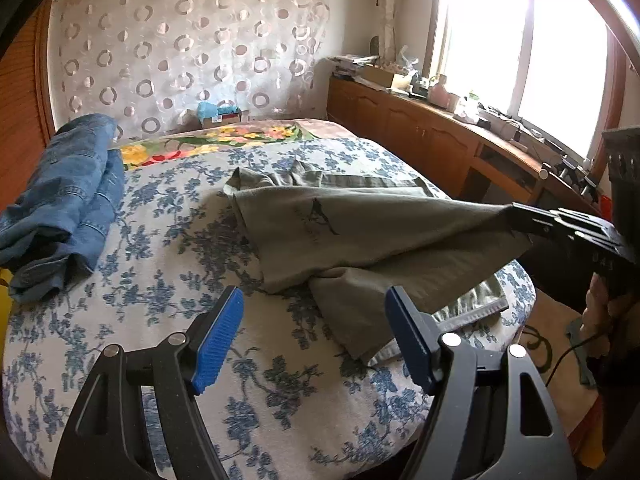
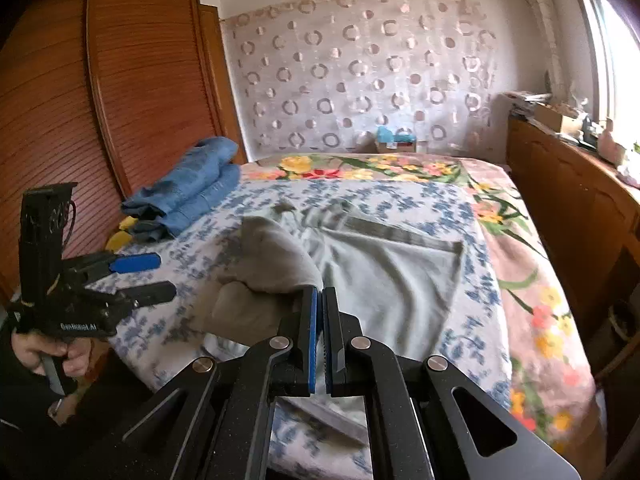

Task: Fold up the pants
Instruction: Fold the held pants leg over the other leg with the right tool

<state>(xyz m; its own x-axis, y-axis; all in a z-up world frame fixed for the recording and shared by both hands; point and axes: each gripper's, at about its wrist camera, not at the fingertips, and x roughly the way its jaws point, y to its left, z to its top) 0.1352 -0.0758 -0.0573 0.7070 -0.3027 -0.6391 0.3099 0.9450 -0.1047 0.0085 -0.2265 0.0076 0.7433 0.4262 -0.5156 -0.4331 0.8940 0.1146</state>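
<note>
Grey-green pants [image 1: 360, 236] lie partly folded on the bed [image 1: 160, 264]. My right gripper [image 2: 320, 296] is shut on one end of the pants [image 2: 276, 264] and holds it lifted above the bed. In the left wrist view it shows at the right [image 1: 516, 216], pulling the cloth taut. My left gripper [image 1: 314, 308] is open and empty, above the bed just in front of the near fold. It shows at the left of the right wrist view [image 2: 156, 276].
Folded blue jeans [image 1: 68, 200] lie at the bed's far left beside a wooden wardrobe [image 2: 120, 80]. A wooden cabinet [image 1: 432, 136] with clutter runs along the right under the window. A small box [image 1: 220, 114] sits at the headboard.
</note>
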